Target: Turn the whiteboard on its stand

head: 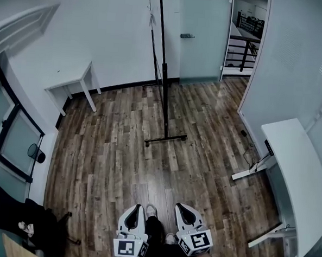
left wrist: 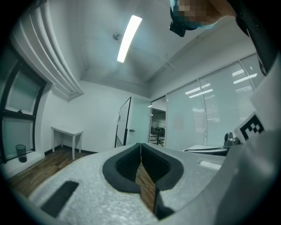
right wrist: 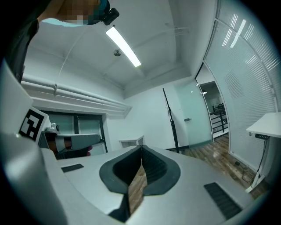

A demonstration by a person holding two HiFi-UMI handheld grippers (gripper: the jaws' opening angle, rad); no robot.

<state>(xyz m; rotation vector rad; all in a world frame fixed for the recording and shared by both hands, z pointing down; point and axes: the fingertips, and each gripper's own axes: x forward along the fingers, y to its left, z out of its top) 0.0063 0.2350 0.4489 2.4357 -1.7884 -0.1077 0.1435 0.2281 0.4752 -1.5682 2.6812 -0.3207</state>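
Pointing level, left gripper (head: 136, 209) and right gripper (head: 185, 208) are held low, side by side, each with jaws pressed together on nothing. Whiteboard (head: 157, 27) is seen nearly edge-on, upright on its stand (head: 165, 104), well ahead across wood floor (head: 121, 150).

Whiteboard (head: 155, 38) stands upright on black stand (head: 166, 137), seemingly edge-on.

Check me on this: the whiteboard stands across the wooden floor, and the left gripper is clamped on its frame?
Not quite: the left gripper is shut on nothing, as the left gripper view shows. The whiteboard does stand across the wooden floor.
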